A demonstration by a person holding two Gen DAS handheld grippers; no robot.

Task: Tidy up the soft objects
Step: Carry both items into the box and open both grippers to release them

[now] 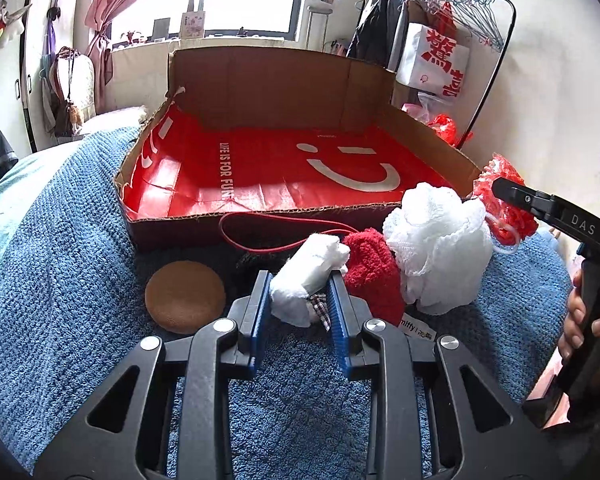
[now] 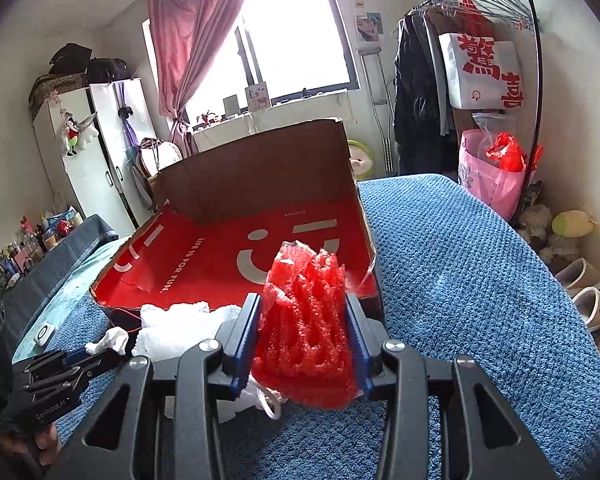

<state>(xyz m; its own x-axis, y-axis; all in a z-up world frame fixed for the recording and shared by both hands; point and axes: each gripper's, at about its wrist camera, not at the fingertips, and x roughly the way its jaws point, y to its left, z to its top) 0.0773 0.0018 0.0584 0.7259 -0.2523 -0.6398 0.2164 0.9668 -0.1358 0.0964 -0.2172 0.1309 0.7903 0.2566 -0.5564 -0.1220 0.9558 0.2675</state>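
Daylight from the blown-out window (image 2: 296, 36) straight ahead of both tools, soft shadows, sharp centre, heavy fisheye bending and dark vignette at edges.

Between the left gripper's (image 1: 300, 286) ribbed blue plastic pads sits a soft white cloth bundle (image 1: 304, 276). Beside it to the right lie fuzzy red knit (image 1: 374, 268) and a frilly white mesh puff (image 1: 436, 248); to its left, a matt tan pad (image 1: 185, 297). The right gripper (image 2: 302, 326) clamps a glossy red net sponge (image 2: 304, 320). Ahead, rough brown cardboard (image 1: 280, 88) holds a shiny, creased red bag (image 1: 268, 172). Underneath, a nubby blue blanket (image 1: 56, 240).
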